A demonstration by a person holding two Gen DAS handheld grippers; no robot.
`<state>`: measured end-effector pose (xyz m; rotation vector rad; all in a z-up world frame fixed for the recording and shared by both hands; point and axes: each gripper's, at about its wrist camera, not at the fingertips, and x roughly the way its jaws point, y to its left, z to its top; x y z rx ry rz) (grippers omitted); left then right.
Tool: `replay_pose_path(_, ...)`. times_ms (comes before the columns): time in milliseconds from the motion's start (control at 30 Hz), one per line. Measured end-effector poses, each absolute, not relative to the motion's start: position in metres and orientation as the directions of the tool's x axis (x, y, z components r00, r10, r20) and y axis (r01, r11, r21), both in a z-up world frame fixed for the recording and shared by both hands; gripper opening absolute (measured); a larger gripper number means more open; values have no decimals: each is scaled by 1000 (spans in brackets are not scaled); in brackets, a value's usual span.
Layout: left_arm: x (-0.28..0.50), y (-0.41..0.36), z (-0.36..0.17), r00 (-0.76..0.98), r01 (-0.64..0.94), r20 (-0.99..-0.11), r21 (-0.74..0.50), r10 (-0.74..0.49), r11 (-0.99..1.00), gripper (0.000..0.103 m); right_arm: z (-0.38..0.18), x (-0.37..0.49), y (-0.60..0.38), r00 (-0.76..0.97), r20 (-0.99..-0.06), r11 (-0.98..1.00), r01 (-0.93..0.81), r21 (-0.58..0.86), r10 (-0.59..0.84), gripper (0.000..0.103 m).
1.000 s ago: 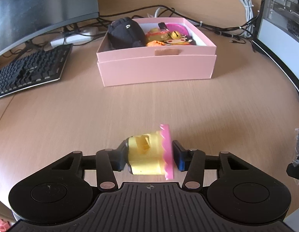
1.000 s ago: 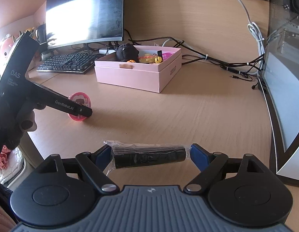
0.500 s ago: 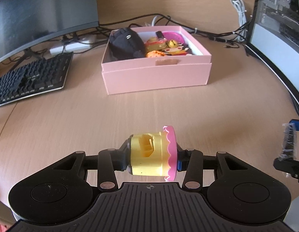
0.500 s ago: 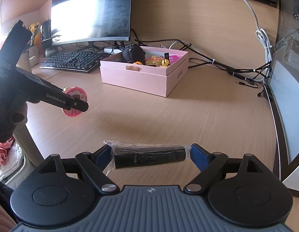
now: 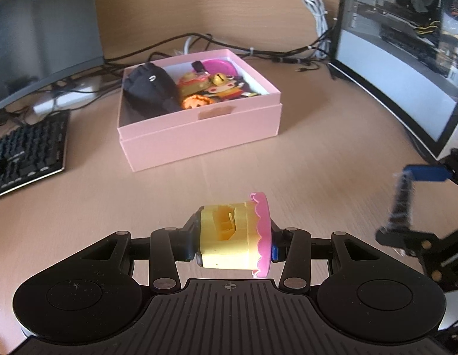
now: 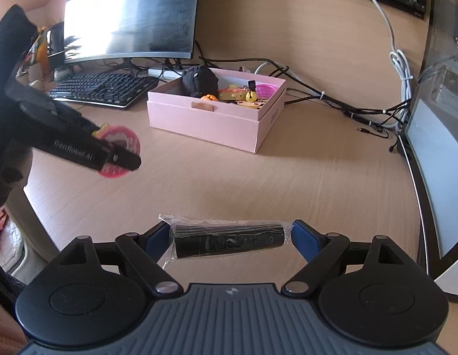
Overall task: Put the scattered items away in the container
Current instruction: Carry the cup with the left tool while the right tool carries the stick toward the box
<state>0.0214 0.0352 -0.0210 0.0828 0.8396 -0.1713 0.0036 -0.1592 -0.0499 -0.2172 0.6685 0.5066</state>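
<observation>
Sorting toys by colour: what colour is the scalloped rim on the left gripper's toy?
Pink, on a yellow toy cake; clearest in the left wrist view.

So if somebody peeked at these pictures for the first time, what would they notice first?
Probably the yellow toy with the pink frilly top, squeezed sideways in the left gripper above the desk. Next, the black roll in clear wrap, held end to end by the right gripper. Behind them, on the wooden desk, sits the pink box, already holding a black plush and colourful trinkets.
</observation>
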Motion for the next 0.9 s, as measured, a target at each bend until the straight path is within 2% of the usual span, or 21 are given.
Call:
replay_pose_path(433,36,71,-5,676,253,-703,-62,-222,965,47,-27,18,-110,692,-640,858,-505,-97,335,86)
replay_pose_path(767,79,74,20,719,202,-667,-64,-192,977,47,-27,34,-111,658,-630,830,-556,-38,412,86)
replay_pose_path(900,100,71,29,741,186,-653,-23,-156,982,47,-34,47,-111,646,-632,831,-557,-6,428,86)
